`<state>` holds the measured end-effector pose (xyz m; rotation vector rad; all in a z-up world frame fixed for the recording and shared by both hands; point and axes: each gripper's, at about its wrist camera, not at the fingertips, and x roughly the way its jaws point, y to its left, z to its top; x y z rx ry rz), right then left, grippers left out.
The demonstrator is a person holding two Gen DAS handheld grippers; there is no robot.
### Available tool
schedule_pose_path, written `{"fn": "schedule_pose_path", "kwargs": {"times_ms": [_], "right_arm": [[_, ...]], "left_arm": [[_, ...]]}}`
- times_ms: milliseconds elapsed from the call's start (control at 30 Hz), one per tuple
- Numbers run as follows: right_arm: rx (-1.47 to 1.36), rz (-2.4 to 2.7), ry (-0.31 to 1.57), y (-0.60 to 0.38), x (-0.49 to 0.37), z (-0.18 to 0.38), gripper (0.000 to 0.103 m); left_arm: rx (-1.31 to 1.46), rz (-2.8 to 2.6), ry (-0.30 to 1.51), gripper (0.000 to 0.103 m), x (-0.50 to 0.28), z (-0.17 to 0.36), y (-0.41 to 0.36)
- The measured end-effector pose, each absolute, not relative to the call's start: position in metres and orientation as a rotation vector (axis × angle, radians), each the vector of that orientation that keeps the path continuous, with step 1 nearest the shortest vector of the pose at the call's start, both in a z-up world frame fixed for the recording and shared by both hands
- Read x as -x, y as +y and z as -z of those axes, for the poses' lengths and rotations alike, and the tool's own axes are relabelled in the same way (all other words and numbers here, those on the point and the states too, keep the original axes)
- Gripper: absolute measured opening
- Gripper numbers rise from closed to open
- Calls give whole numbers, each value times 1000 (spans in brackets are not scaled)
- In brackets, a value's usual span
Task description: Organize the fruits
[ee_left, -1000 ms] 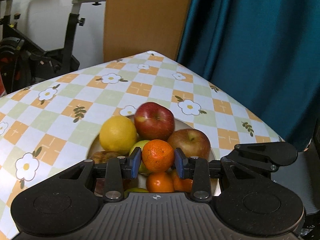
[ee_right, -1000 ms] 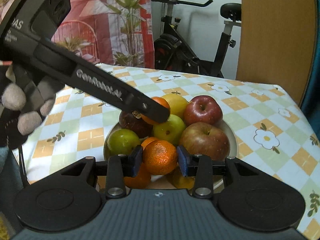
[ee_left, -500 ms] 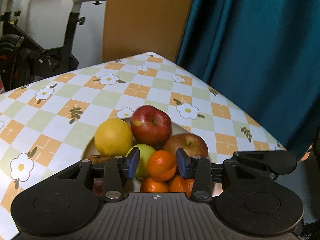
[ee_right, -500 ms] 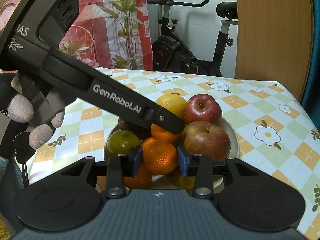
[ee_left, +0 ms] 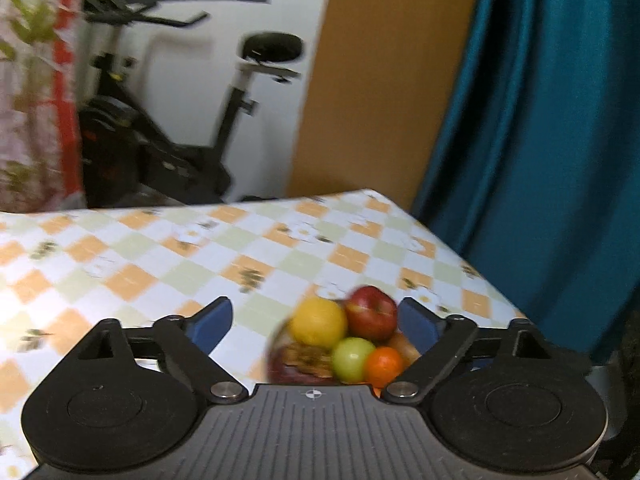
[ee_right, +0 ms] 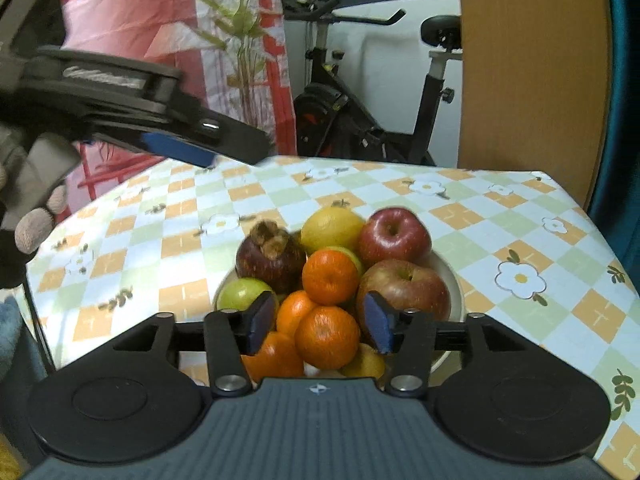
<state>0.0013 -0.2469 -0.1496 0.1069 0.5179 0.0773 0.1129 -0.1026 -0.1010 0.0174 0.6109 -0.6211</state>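
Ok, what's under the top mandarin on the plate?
In the right wrist view the top mandarin rests on two more mandarins and a green fruit behind it. Lower down, an orange one and a yellow fruit peek out; the plate beneath is covered.

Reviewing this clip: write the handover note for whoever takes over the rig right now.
Left claw: open, empty, raised over the table.
Right claw: open, pads flanking the front mandarin, not clamped.
Fruit: all in view heaped on the plate, including the red apple, lemon and mangosteen.
Done: pile looks built.
Left: probably just back the right claw out.
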Motion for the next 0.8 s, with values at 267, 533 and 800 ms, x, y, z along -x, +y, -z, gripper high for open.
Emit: {"fn": "schedule_pose_path", "kwargs": {"times_ms": [267,533,800], "right_arm": [[-248,33,388,-251,11,105,103],[-264,68,401,-237,6,70,103],[-294,54,409,-224,1,55,103]], "left_arm": [[35,468,571,94,-95,71,-57],[32,372,542,94,-75,59,-31],[-14,281,504,94,-62,46,-18]]}}
